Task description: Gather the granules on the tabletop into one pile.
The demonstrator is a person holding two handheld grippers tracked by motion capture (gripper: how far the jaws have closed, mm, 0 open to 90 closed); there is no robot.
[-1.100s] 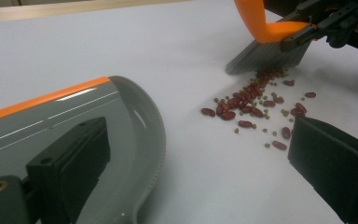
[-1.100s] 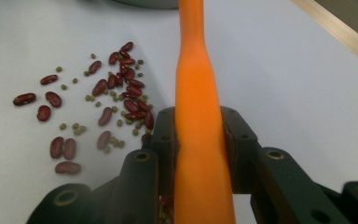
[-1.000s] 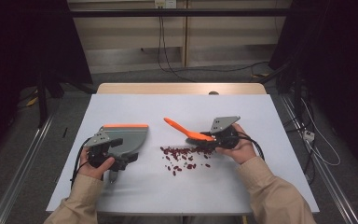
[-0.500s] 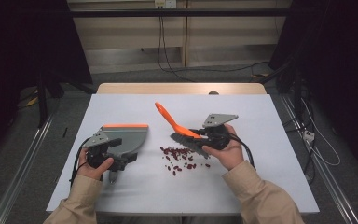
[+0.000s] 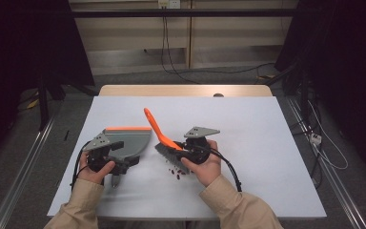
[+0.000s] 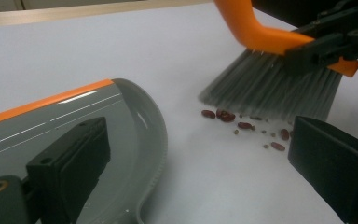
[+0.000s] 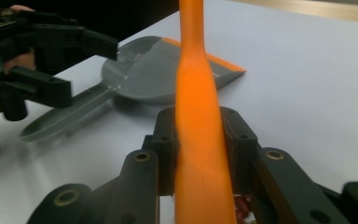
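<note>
An orange-handled brush [image 5: 153,125] with grey bristles [image 6: 270,88] stands tilted on the white table, and my right gripper [image 5: 178,148] is shut on its handle [image 7: 198,93]. The bristles rest against a small scatter of dark red beans [image 5: 176,172], which lie just in front of them [image 6: 226,115]. To the left lies a grey dustpan [image 5: 129,140] with an orange front lip, its mouth facing the brush. My left gripper [image 5: 123,157] hovers at the pan's handle end with its jaws wide apart [image 6: 200,177], one jaw over the pan [image 6: 130,140] and nothing pressed between them.
The white tabletop [image 5: 267,143] has free room to the right and at the back. A wooden strip runs along its far edge [image 5: 186,90]. The dustpan's long grey handle [image 7: 60,119] lies flat toward the person. Cables trail from both grippers.
My right gripper has swept the brush leftward, pushing the beans closer to the dustpan. The brush handle now stands steeper. The left gripper and dustpan have stayed put.
</note>
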